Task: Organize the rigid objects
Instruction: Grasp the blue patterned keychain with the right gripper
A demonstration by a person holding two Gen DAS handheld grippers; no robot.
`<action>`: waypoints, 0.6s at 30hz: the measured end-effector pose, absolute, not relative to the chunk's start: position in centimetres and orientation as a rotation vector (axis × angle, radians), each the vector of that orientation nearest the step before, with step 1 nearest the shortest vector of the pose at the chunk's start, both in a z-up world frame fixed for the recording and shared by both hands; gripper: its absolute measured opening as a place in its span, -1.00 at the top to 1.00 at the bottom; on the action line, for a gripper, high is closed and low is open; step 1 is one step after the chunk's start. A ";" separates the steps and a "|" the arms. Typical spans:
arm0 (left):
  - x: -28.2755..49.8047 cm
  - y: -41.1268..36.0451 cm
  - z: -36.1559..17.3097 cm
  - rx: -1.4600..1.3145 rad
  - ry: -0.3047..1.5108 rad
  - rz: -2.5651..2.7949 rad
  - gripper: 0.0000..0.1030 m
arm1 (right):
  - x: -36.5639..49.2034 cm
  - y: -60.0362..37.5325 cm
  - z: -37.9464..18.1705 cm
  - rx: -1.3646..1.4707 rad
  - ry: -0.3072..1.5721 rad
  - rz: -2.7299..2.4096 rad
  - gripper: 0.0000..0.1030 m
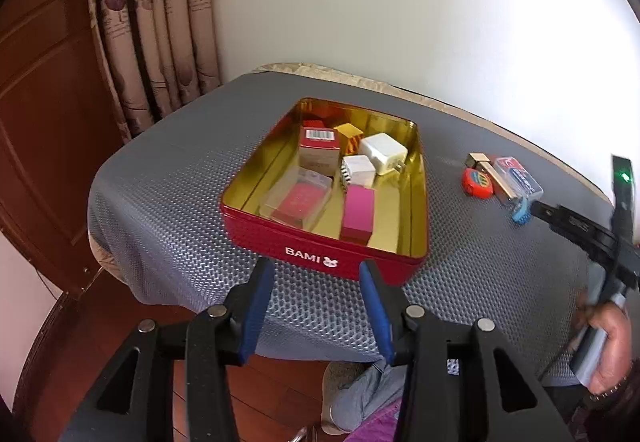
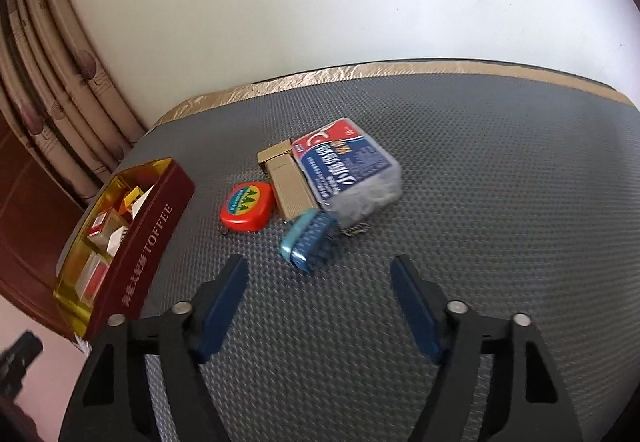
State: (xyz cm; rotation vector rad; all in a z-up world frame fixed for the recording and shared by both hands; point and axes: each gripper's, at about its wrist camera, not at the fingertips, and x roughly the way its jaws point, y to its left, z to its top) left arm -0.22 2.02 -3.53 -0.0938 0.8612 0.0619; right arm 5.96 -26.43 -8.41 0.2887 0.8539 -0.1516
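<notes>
A red tin (image 1: 256, 230) with a gold inside stands on the grey mat and holds several small boxes, two white chargers (image 1: 383, 152) and a pink box (image 1: 357, 214); it also shows in the right wrist view (image 2: 152, 226). My left gripper (image 1: 316, 274) is open and empty just in front of the tin. My right gripper (image 2: 320, 274) is open and empty, just short of a small blue object (image 2: 310, 242). Behind that lie an orange tape measure (image 2: 246, 206), a gold box (image 2: 286, 182) and a clear plastic box with a blue label (image 2: 348, 170).
The grey textured mat (image 2: 480, 202) covers the table, with a gold cloth edge at the back by the white wall. Curtains (image 1: 152, 42) and a wooden cabinet stand to the left. The table's front edge drops to a wooden floor.
</notes>
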 end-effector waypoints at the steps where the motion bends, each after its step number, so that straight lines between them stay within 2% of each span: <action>1: -0.3 2.0 -3.5 -0.088 0.861 0.055 0.12 | 6.1 -26.3 -8.6 0.286 0.859 -0.168 -0.10; 9: 0.2 1.8 -3.8 -0.106 0.880 0.026 0.10 | 7.4 -26.6 -9.6 0.304 0.885 -0.199 -0.03; 15: 0.7 1.6 -4.6 -0.099 0.925 0.018 0.10 | 8.1 -27.3 -10.6 0.337 0.913 -0.201 0.15; 16: 0.7 1.6 -4.6 -0.095 0.929 0.019 0.10 | 8.1 -27.4 -10.6 0.337 0.910 -0.204 0.21; 18: 0.8 1.5 -4.9 -0.094 0.941 0.017 0.08 | 8.3 -27.4 -10.7 0.326 0.913 -0.198 0.47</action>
